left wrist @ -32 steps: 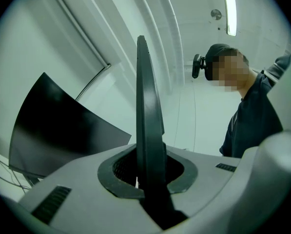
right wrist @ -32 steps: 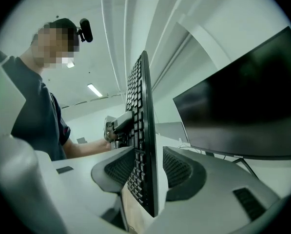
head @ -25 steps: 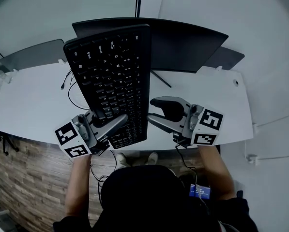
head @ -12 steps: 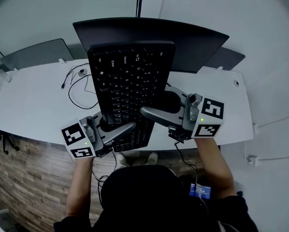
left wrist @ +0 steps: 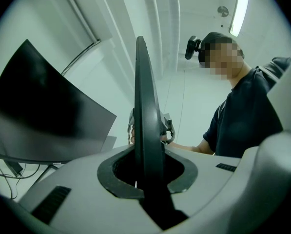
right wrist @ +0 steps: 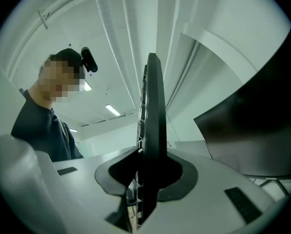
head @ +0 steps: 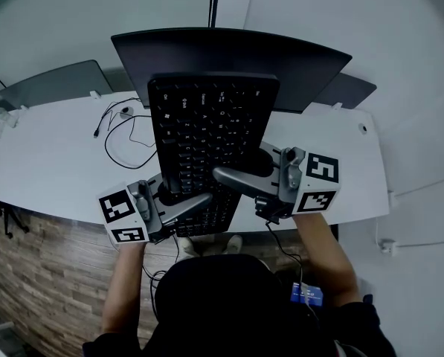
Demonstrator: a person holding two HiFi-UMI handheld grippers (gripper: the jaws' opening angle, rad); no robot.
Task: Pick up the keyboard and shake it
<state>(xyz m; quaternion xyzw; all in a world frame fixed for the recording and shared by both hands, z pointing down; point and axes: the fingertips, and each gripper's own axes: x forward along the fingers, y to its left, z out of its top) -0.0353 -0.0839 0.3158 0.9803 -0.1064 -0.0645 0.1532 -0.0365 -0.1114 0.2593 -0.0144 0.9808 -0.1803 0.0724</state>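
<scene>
Head view: one black keyboard (head: pixel 210 136) hangs clear of the white table (head: pixel 50 158), its long axis running from 12 to 6 o'clock in front of one dark, glossy monitor (head: pixel 281 62). Two tongs hold it: the left tongs (head: pixel 195 201) at its 7 o'clock corner and the right tongs (head: pixel 233 171) on its edge at 4 o'clock. One thin black cable (head: pixel 121 136) loops on the table at 9 o'clock. A second ago the keyboard leaned toward 11 o'clock in the left tongs alone, and the right tongs stood apart beside it. Now it stands straighter and further right, and the right tongs have just been closing onto it. Left gripper view: the keyboard shows edge-on as a slim matt slab, and the smooth grey jaws are clenched on it. Right gripper view: again one edge-on slab, its key rows ribbed at 9 o'clock, with both jaws pressed against its faces.
</scene>
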